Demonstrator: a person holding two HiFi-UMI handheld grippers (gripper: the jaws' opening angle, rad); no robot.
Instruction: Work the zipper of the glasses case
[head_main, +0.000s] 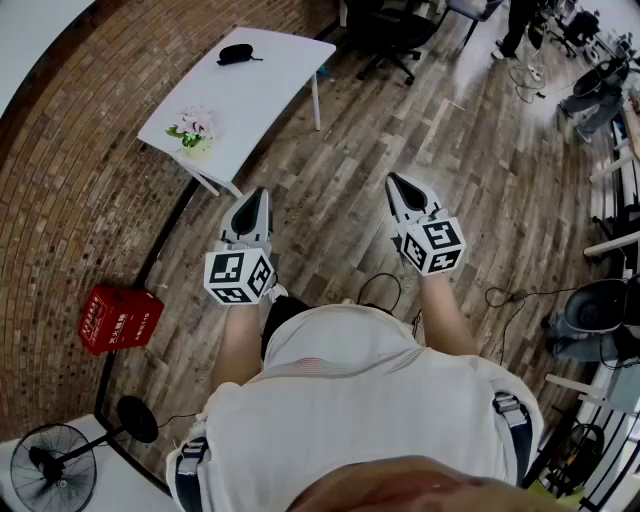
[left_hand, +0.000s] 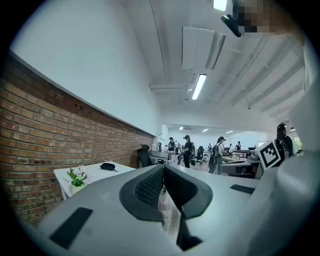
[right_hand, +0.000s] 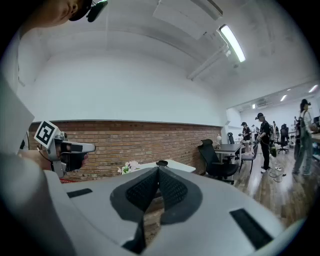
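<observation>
Left claw (head_main: 258, 197) and right claw (head_main: 396, 182) are both pressed together and empty, held out level. Makes sense, nothing's in reach yet. The case (head_main: 235, 53) sits well ahead on the tabletop (head_main: 270, 95), beyond the flowers (head_main: 192, 130).

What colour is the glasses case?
The glasses case is black; clearest in the head view.

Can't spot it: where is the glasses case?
Head view, upper left: the small black glasses case lies at the white table's far end, opposite the potted flowers.
</observation>
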